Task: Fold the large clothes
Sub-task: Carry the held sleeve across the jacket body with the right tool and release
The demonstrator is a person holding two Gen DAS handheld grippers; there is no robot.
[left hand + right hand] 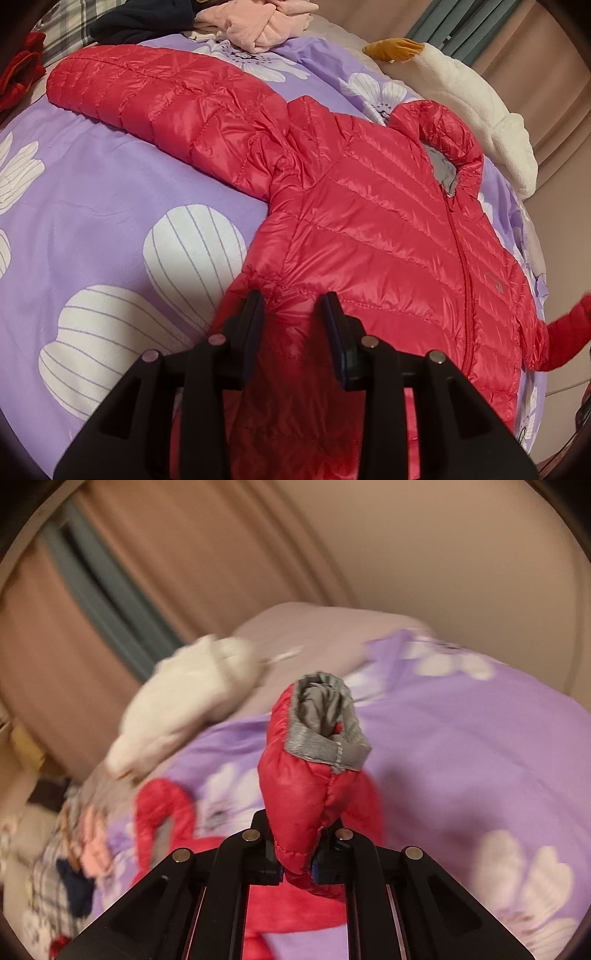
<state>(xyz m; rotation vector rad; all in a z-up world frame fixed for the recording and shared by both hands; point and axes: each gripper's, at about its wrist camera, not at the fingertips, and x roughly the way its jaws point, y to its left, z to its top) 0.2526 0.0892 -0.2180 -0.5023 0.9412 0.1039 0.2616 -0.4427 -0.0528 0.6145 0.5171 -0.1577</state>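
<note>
A red quilted puffer jacket (369, 229) lies zipped, front up, on a purple flowered bedspread (92, 184). One sleeve (147, 96) stretches away to the far left. My left gripper (293, 317) stands at the jacket's near hem, its fingers closed on a bunch of the red fabric. The other sleeve (569, 332) rises off the bed at the right edge. In the right wrist view my right gripper (297, 867) is shut on that sleeve (303, 782), and the grey-lined cuff (321, 716) sticks up beyond the fingers. The jacket's collar (159, 812) shows blurred below it.
A white plush toy (480, 110) with a yellow part lies along the bed's far right side. Pink clothes (258, 22), a dark garment (140, 22) and a red cloth (18, 74) are heaped at the far end. Brown curtains (110, 572) hang behind the bed.
</note>
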